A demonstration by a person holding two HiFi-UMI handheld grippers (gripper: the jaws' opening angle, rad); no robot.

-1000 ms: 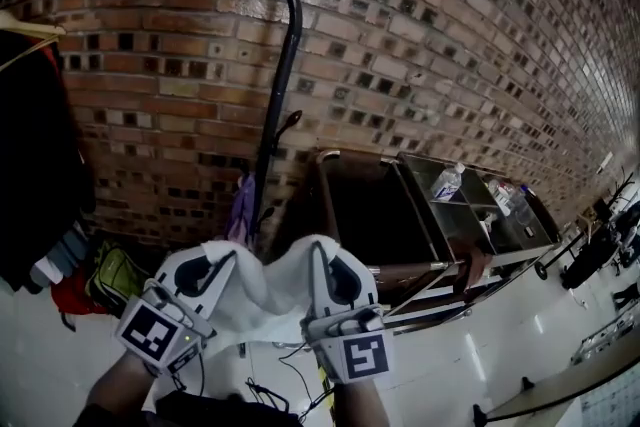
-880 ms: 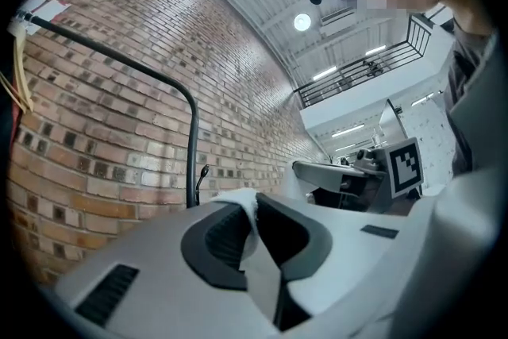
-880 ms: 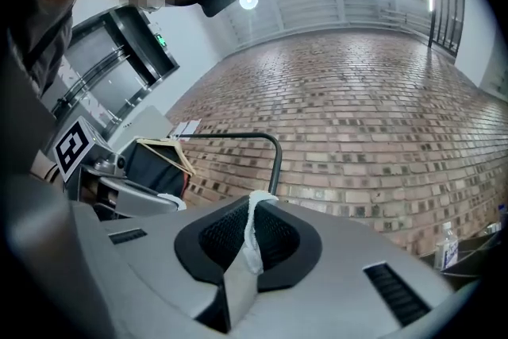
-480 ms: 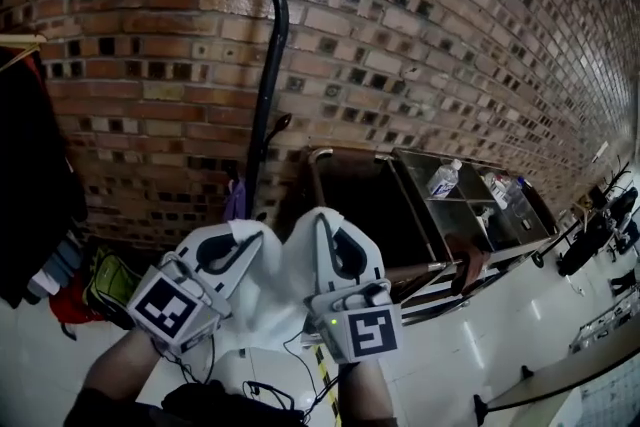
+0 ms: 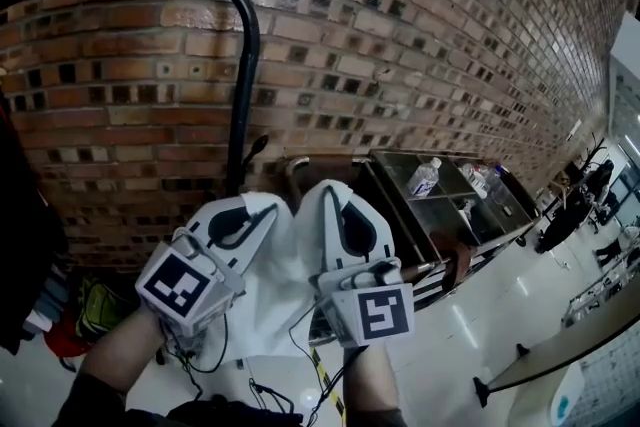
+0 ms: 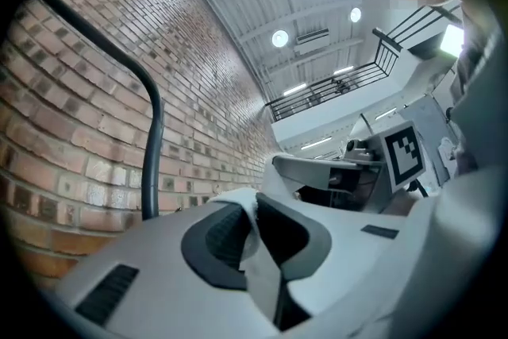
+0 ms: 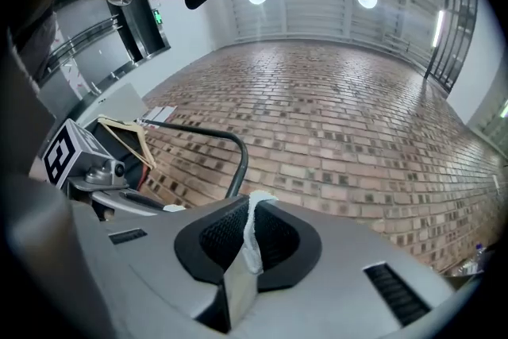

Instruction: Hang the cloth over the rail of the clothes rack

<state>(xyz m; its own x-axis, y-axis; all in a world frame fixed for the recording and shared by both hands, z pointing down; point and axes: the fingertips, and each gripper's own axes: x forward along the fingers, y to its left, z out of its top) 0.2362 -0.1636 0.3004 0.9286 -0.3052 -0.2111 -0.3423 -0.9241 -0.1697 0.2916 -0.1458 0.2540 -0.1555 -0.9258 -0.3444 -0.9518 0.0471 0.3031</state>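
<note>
In the head view, the left gripper (image 5: pixel 262 207) and right gripper (image 5: pixel 336 189) are raised side by side before the brick wall (image 5: pixel 420 25). The 2 each clamp an upper edge of the white cloth (image 5: pixel 272 307), which hangs below them. The rack's black rail (image 5: pixel 243 80) curves above and to the left, apparently clear of the cloth.

In the left gripper view, the dark pads pinch a cloth fold.

In the right gripper view, the jaws squeeze a thin cloth edge, and a wooden hanger (image 7: pixel 127 140) shows at left.

White cloth (image 5: pixel 272 310), blk rail (image 5: pixel 240 85), red-brown brick wall (image 5: pixel 420 35), bag (image 5: pixel 95 302) prob. green.
</note>
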